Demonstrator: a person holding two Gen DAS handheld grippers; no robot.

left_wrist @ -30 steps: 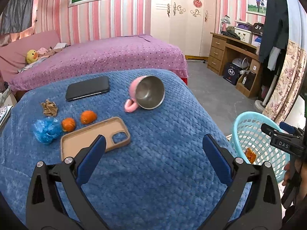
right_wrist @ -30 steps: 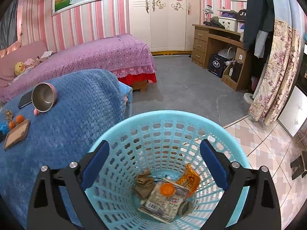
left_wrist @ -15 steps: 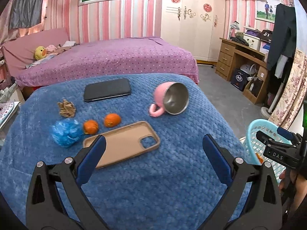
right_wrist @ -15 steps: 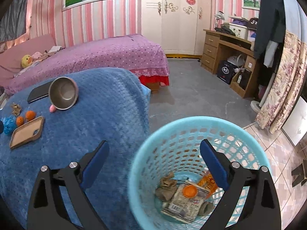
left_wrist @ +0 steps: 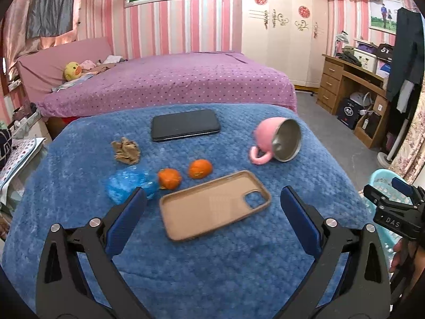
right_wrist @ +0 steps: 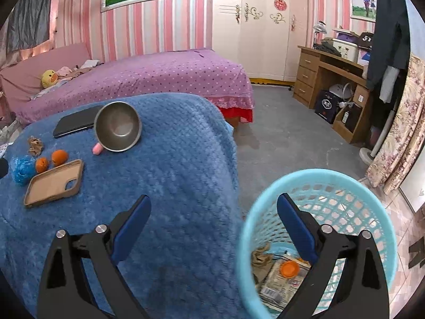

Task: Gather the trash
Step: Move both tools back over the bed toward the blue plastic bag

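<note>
**Two open claws, trash on the blue blanket and in the basket**

The left claw (left_wrist: 212,207) hangs low over the counter covered by a fuzzy blue blanket (left_wrist: 225,265). Its two blue-padded fingers are spread wide apart and hold nothing. It points at the middle of the frame, just above the tan rubber phone case (left_wrist: 212,207).

The right claw (right_wrist: 212,212) is wide open and empty too. Its left finger sits over the blanket edge and its right finger sits over the round light-blue plastic basket (right_wrist: 345,186) at the lower right of the frame. In the left view the right claw shows at the far right edge, with part of a person's hand (left_wrist: 398,252) under it.

On the blanket, counted in the left view:
- one crumpled brown paper scrap (left_wrist: 126,150), at center left
- one scrunched blue plastic bag (left_wrist: 130,183), just below the scrap
- two small oranges (left_wrist: 170,178), side by side, right of the bag
- one black phone (left_wrist: 185,128), lying flat near the top
- one pink mug with a shiny metal inside (left_wrist: 277,141), tipped on its side, at the right

Inside the basket lie one brown paper scrap (right_wrist: 261,256), one flat printed wrapper (right_wrist: 281,281) and one orange cap (right_wrist: 290,269). Other bits there are too hidden to count.
</note>
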